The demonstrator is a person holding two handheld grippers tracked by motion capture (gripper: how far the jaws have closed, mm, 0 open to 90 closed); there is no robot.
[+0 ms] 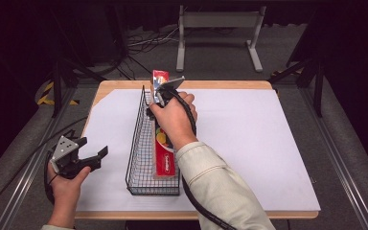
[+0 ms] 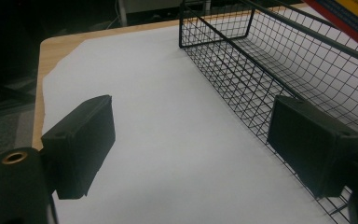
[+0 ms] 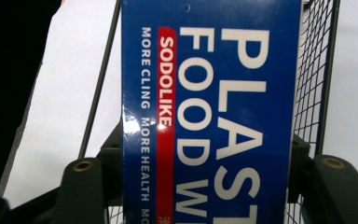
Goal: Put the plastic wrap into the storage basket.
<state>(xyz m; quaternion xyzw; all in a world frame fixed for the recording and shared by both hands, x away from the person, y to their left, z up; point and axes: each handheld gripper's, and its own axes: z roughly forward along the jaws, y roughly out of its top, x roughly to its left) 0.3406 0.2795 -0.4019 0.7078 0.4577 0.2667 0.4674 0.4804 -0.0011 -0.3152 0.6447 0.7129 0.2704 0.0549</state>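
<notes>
Box (image 1: 165, 155) of plastic food wrap, long, red and blue glossy cardboard, lying lengthwise inside black wire mesh basket (image 1: 136, 143), leaning against basket's right wall, far end tilted up above basket's far rim. Basket narrow and long, sitting left of centre on white paper sheet (image 1: 249, 143) covering wooden table (image 1: 220, 85). Right gripper (image 1: 165, 93) over far half of basket, closed on box near its raised far end; right gripper view: blue face of box (image 3: 209, 112) with white lettering sitting between both black jaws, jaws touching box edges on either side, held at a medium width set by box. Basket mesh (image 3: 314, 70) visible behind box on right side of that view. Right hand (image 1: 175, 120) wrapped around gripper body, cream sleeve (image 1: 211, 182) reaching over near right corner of basket. Left gripper (image 1: 79, 155) well left of basket, near left edge of paper sheet, jaws spread wide, nothing between them; left gripper view: jaws apart above bare paper (image 2: 168, 116), right jaw just beside basket's left wall (image 2: 261, 70), contact with mesh not clear. Left hand (image 1: 67, 184) holding gripper low above table's near-left corner. Grey metal stand (image 1: 218, 33) on floor beyond basket's far end.
</notes>
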